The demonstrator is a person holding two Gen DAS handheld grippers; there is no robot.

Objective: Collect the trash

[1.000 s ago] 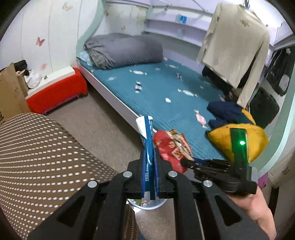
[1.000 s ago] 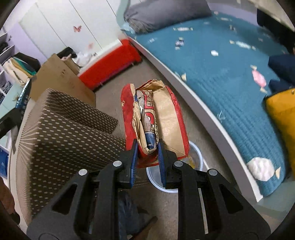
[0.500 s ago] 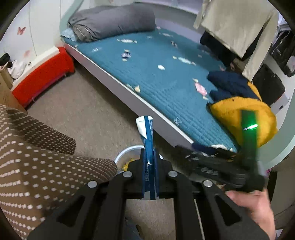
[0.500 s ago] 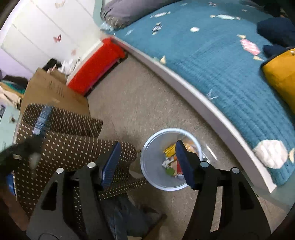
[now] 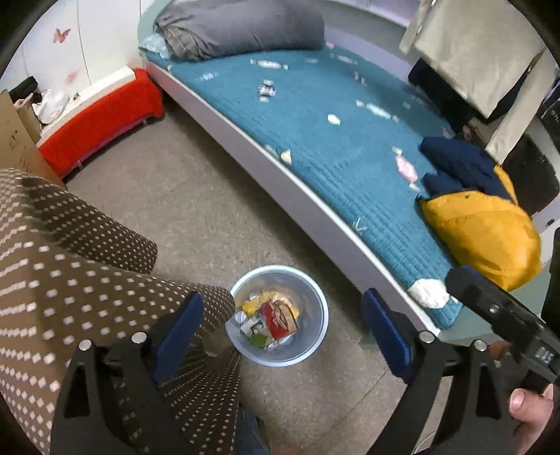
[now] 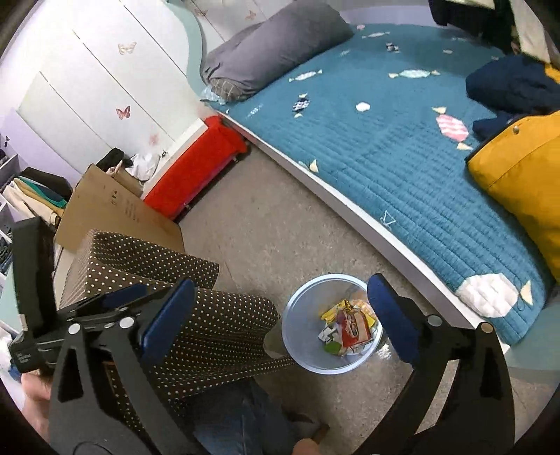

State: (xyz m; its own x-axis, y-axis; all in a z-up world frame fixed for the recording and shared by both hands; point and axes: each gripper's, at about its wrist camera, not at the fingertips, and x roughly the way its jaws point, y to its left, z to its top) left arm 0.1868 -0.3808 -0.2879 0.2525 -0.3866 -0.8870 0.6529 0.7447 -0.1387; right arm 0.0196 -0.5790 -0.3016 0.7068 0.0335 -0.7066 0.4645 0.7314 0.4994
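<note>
We are holding both tools over a small round pale-blue plastic wastebasket that stands on the beige carpet, between the brown fabric seat with white dots on the left and the white bed frame on the right. Our left gripper has its blue-padded jaws opening wide, with nothing between them; the basket shows through the gap. Our right gripper is likewise opening, its jaws released and bare, with the same basket just inside its right finger.

The trash lies inside the basket: a crumpled red and tan snack wrapper on top, with yellow, white and green scraps around it.

On the bed, the teal quilted cover carries a candy print. A rolled grey duvet lies at the far end, a mustard-yellow jacket and a navy garment at the near right. A red padded bench and a flat cardboard box stand on the far left. A thumb shows at the lower right of the left view.
</note>
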